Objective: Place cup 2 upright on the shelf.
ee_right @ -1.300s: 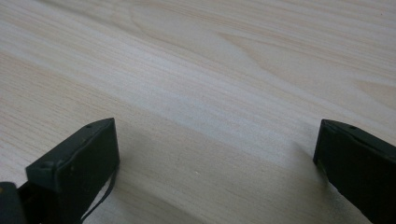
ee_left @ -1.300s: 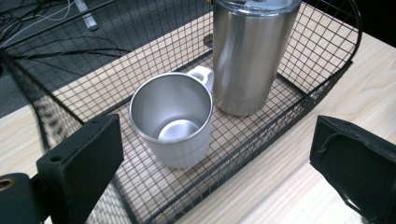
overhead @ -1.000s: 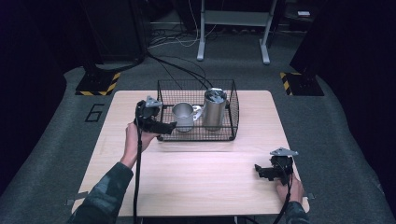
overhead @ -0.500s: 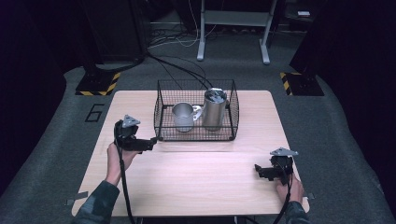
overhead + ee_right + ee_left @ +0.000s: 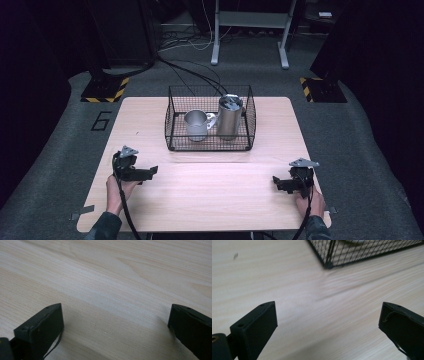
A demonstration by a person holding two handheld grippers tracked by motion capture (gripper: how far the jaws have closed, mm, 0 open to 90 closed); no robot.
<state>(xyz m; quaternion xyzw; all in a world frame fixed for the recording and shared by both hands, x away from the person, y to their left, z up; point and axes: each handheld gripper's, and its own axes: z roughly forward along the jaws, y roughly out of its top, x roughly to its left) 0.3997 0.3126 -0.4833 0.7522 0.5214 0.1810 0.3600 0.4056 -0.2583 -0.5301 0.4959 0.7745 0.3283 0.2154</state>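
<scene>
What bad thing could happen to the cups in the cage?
Both grippers are open and hold nothing, so little is at risk now. Still, the left gripper sits close to the wire basket; a careless push could slide it and knock the steel mug against the tall steel cup.

bright lit table (image 5: 210, 200), dark surroundings, soft blurry frames.

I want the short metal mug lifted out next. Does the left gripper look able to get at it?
Probably yes. The left gripper is open and empty, the black wire basket looks open-topped, and the short metal mug stands at its nearer left side, so only the basket wall needs clearing.
</scene>
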